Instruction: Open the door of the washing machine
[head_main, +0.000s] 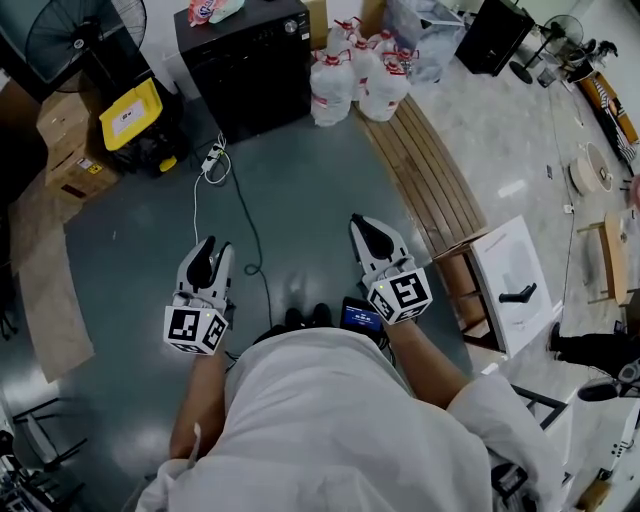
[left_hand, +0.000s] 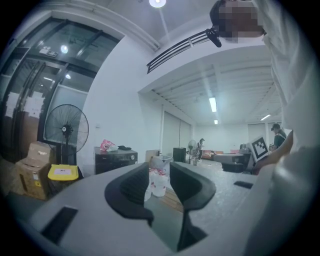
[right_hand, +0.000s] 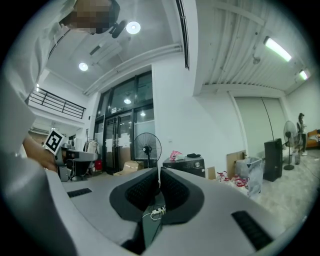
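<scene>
The washing machine (head_main: 245, 65) is a black box standing at the far side of the grey floor, its door shut; it also shows small in the left gripper view (left_hand: 116, 159) and the right gripper view (right_hand: 187, 165). Both grippers are held level in front of the person, well short of the machine. My left gripper (head_main: 208, 248) is open, and nothing lies between its jaws (left_hand: 157, 172). My right gripper (head_main: 366, 226) has its jaws closed together on nothing (right_hand: 159, 172).
A power strip with a cable (head_main: 213, 160) lies on the floor between me and the machine. Water bottles (head_main: 358, 80) and a wooden bench (head_main: 425, 175) stand to the right. A fan (head_main: 75, 35), a yellow box (head_main: 130, 112) and cardboard boxes (head_main: 65, 150) are at the left.
</scene>
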